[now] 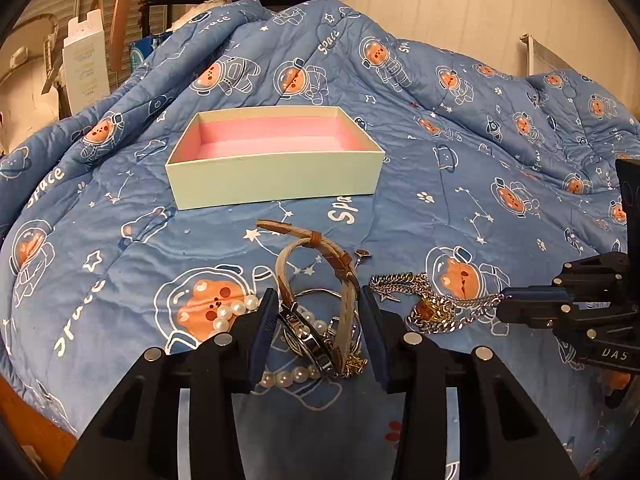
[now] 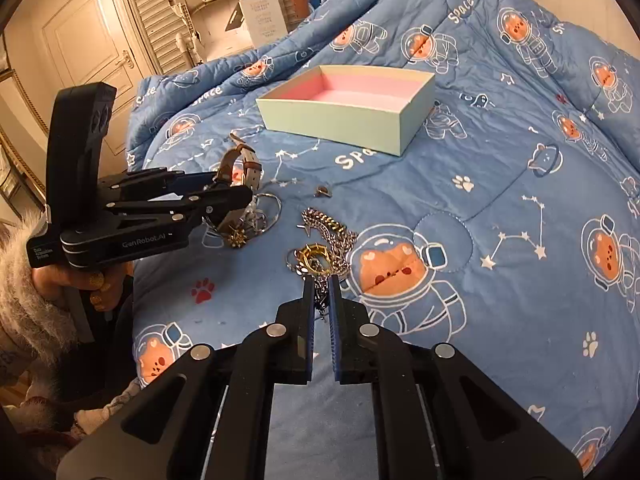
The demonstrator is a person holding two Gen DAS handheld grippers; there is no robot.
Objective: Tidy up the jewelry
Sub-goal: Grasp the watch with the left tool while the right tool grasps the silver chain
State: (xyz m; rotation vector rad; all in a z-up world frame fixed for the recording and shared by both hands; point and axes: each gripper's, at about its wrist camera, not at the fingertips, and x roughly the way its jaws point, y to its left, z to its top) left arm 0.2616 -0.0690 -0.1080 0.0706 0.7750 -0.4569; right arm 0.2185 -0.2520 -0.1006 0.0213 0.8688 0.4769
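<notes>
A pale green box (image 1: 272,176) with a pink inside sits open on the blue quilt; it also shows in the right wrist view (image 2: 344,120). My left gripper (image 1: 318,332) is open, its fingers on either side of a watch with a tan strap (image 1: 316,264) lying on a pearl string (image 1: 232,312). My right gripper (image 2: 321,300) is shut on a silver chain (image 2: 328,228) tangled with a gold piece (image 2: 316,258). The chain also shows in the left wrist view (image 1: 432,300). A small ring (image 2: 323,191) lies between the jewelry and the box.
The blue quilt (image 1: 440,208) with astronaut bears covers the bed and rises in folds behind the box. A white carton (image 1: 86,64) and a shelf stand beyond the bed at left. A door (image 2: 92,40) is at far left.
</notes>
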